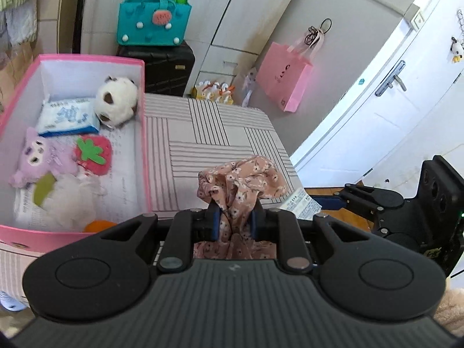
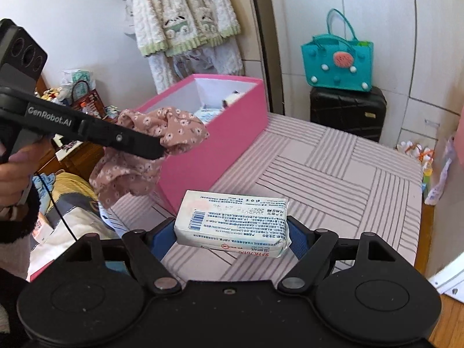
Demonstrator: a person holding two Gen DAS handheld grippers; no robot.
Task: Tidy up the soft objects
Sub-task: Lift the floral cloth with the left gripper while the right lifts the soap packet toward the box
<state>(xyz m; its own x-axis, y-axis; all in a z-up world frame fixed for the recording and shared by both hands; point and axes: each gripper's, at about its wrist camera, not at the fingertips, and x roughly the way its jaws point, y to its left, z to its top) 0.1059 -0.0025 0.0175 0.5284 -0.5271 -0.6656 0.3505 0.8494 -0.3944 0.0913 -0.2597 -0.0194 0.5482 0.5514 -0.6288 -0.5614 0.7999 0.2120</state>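
Lower centre of the left wrist view: left gripper [image 1: 234, 221], fingers pinched tight on a floral cloth [image 1: 243, 179] that bunches above and below the pads, lifted off the striped bedcover [image 1: 203, 133], presumably bound for the pink box [image 1: 87, 59] at upper left. Right wrist view, lower centre: right gripper [image 2: 232, 232] clamps a white tissue pack [image 2: 232, 220] across its width, clear of the bedcover.
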